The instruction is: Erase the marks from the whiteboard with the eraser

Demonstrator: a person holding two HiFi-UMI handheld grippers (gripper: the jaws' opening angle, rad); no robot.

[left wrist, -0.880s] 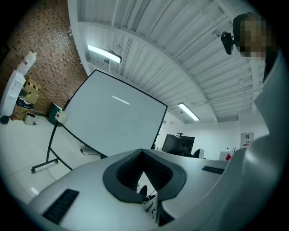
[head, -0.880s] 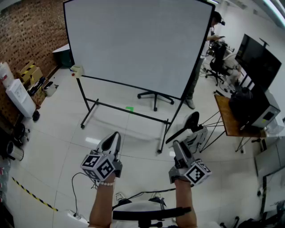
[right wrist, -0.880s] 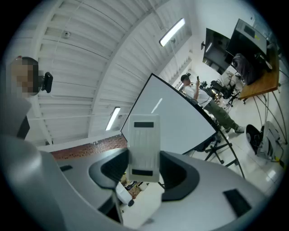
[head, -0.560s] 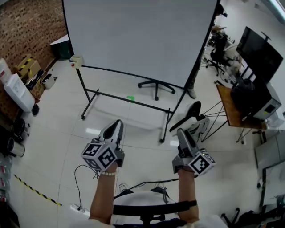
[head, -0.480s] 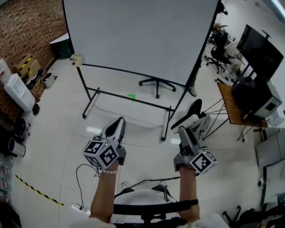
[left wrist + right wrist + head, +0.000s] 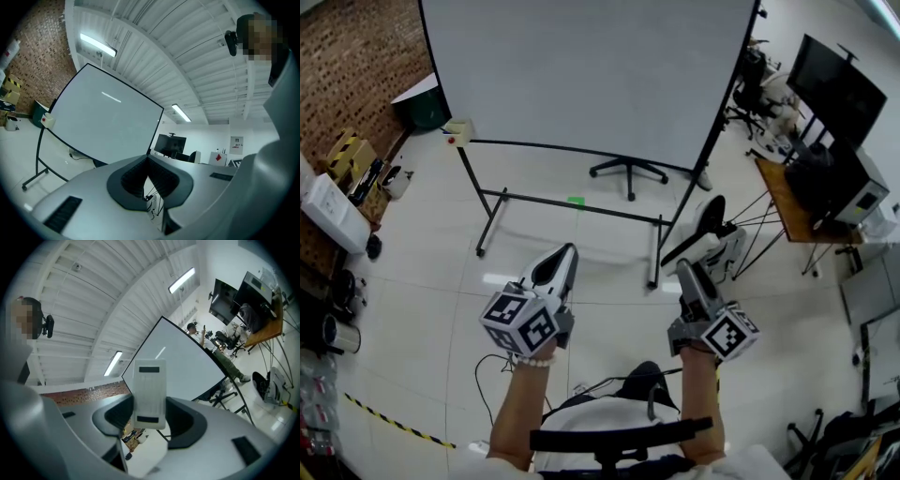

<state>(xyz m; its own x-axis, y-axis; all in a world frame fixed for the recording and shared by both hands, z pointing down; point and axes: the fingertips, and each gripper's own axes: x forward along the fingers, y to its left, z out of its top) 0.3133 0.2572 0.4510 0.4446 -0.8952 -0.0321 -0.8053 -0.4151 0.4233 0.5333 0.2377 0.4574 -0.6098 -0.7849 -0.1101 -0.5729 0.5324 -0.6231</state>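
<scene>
Right hand-held gripper clamps the eraser upright, ready to wipe. Left hand-held gripper is pinched closed, empty, idle. Whiteboard stands ahead, well apart. I see no marks on it.

Entry, as I read it from the head view: pale glossy tiled floor. Standing on it I count the whiteboard on its black frame, a black star-shaped chair base behind that, and a wooden table at the right. Lying flat: one small green mark under the board, a yellow-and-black striped tape at lower left, and a black cable near it.
</scene>
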